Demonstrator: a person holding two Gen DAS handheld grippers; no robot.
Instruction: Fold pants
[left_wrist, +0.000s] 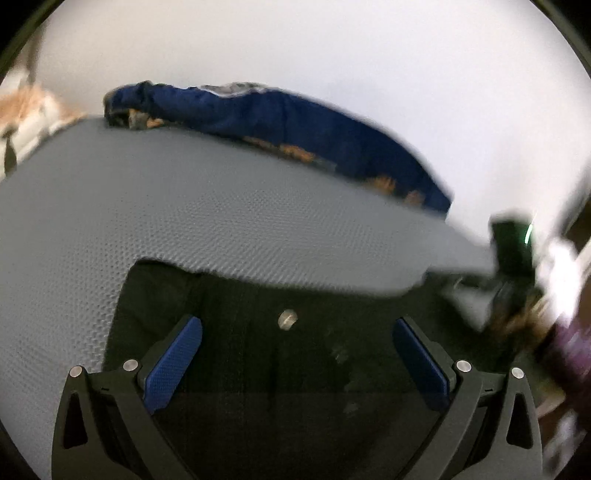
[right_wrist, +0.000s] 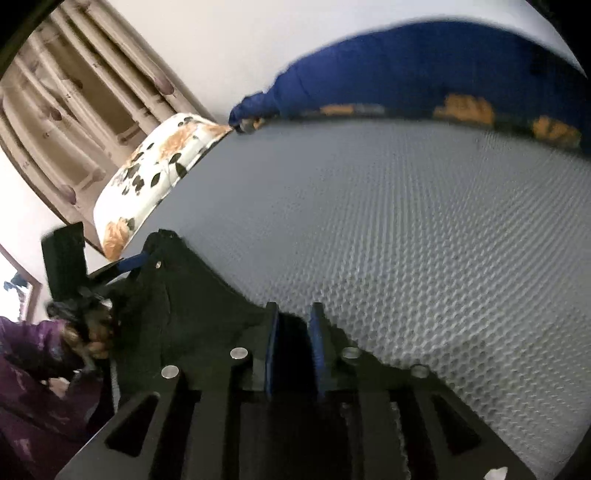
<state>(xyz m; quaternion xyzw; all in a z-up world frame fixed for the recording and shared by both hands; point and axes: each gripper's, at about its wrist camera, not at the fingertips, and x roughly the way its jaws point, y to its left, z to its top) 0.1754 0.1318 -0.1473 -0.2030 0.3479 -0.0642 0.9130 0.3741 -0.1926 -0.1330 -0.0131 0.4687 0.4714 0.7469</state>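
Note:
The black pants (left_wrist: 280, 354) lie on a grey textured mattress (left_wrist: 184, 206); a metal waist button (left_wrist: 287, 319) shows between my left fingers. My left gripper (left_wrist: 295, 347) is open just above the waist, its blue pads wide apart. In the right wrist view the pants (right_wrist: 192, 310) lie at the mattress's near left corner. My right gripper (right_wrist: 293, 347) is shut on the pants' edge, with black cloth between its blue pads. The left gripper (right_wrist: 122, 264) shows there at the far end of the pants.
A blue quilt with orange print (left_wrist: 295, 125) lies along the far edge of the mattress (right_wrist: 406, 221). A floral sheet (right_wrist: 147, 173) covers the bed corner, with a wooden frame (right_wrist: 74, 92) behind. The person's purple sleeve (right_wrist: 33, 354) is at the left.

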